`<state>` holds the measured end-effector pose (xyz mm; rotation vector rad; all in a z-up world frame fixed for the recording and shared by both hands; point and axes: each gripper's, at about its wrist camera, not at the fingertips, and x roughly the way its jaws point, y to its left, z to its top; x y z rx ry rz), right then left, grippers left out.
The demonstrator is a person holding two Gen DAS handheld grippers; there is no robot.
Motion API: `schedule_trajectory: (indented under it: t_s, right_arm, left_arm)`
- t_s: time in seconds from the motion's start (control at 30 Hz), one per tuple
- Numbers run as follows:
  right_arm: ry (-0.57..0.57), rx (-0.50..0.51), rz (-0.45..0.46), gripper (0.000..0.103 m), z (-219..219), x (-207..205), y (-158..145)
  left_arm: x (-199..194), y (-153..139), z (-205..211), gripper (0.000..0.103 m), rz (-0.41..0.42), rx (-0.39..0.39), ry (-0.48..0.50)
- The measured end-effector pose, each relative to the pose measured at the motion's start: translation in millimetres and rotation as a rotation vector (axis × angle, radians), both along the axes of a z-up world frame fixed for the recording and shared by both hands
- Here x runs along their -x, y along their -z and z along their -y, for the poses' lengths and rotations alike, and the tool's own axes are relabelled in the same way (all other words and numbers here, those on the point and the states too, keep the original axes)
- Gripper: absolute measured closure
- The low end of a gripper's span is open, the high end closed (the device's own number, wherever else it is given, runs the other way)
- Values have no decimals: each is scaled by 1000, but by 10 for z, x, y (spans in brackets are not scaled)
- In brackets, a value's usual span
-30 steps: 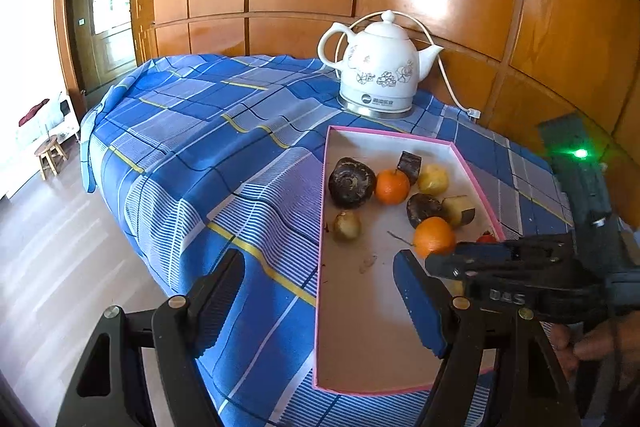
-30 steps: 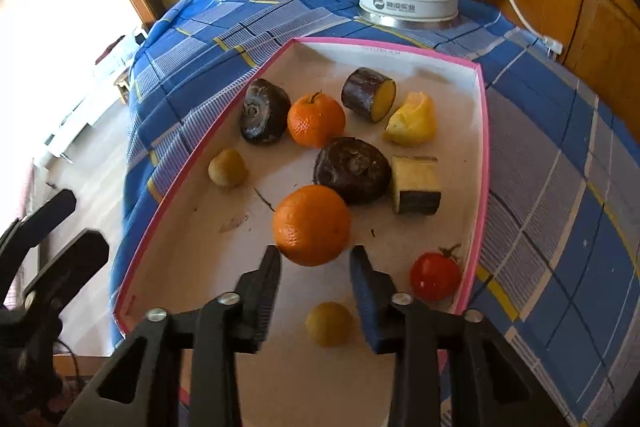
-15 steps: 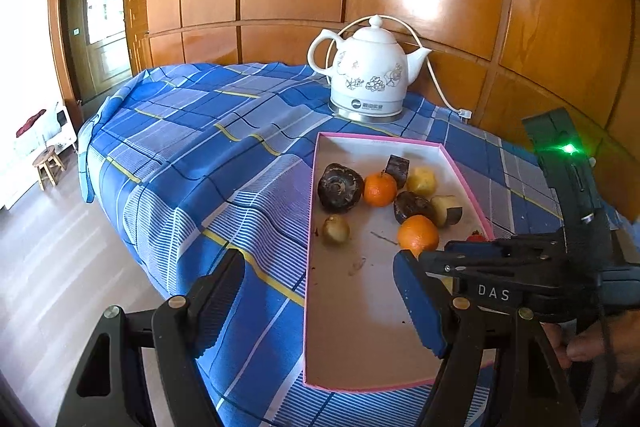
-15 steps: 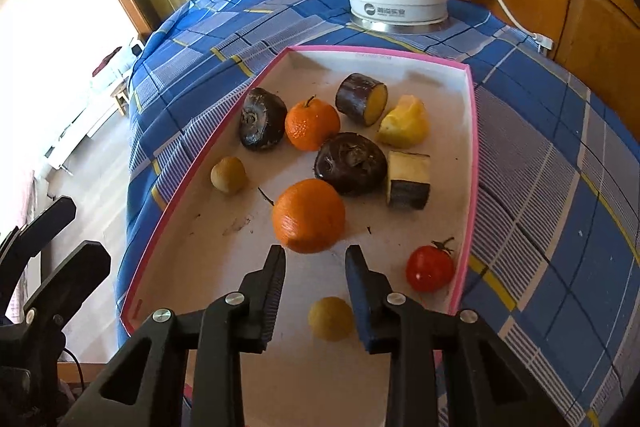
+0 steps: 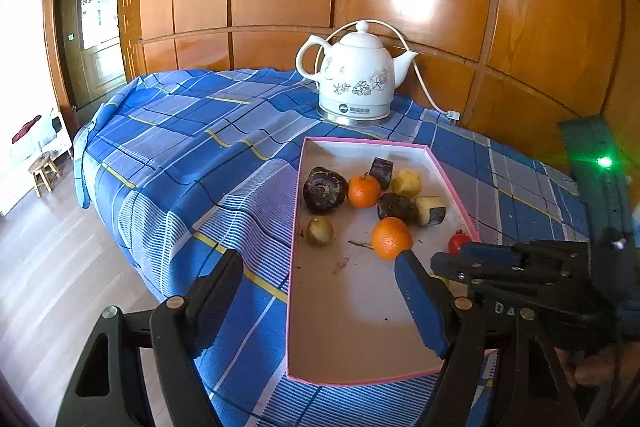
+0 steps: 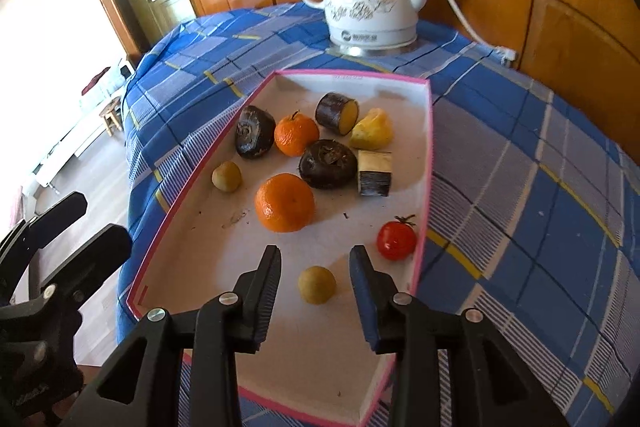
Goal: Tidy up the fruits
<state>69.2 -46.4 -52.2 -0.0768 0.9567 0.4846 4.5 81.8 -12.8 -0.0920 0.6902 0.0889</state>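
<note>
Right wrist view first: I see my right gripper (image 6: pixel 314 269) hanging over the near part of a pink-rimmed white box (image 6: pixel 425 163) that lies on a blue plaid tablecloth (image 6: pixel 532 195). Its jaws have just been opening; they stand parted with nothing pinched. A small yellow-brown round fruit (image 6: pixel 317 285) lies on the box floor between and below the fingertips, and the pads are not on it.

Everything to sort is inside that box. Just beyond the gripper sits a large orange (image 6: pixel 285 203), and a cherry tomato (image 6: pixel 396 239) lies close to the right wall. Further in I see a dark round fruit (image 6: pixel 328 164) touching a cut chunk with pale flesh and dark skin (image 6: pixel 374 173). Behind them lie a smaller orange with a stem (image 6: pixel 296 134), another dark fruit (image 6: pixel 254 132), a cut piece with yellow flesh (image 6: pixel 337 113) and a yellow lump (image 6: pixel 372 135). A second small yellow-brown fruit (image 6: pixel 227 176) lies alone near the left wall. The near end of the floor is bare apart from crumbs.

From the left wrist view, my left gripper (image 5: pixel 320 295) is spread wide and holds nothing, straddling the box's left wall. A white floral electric kettle (image 5: pixel 354 83) stands on the cloth beyond the box.
</note>
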Motion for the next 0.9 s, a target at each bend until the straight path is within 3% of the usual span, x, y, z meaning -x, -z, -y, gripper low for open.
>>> schedule_trajectory:
  t_s: [0.17, 0.4, 0.9]
  right_arm:
    - [70, 2, 67, 65, 159, 182, -111]
    - [194, 8, 127, 65, 443, 458, -139]
    - [232, 36, 188, 65, 501, 614, -191]
  left_arm:
    - [35, -27, 70, 19, 13, -8, 12]
    - [130, -58, 216, 0, 46, -10, 24]
    - [171, -64, 332, 0, 33, -30, 19]
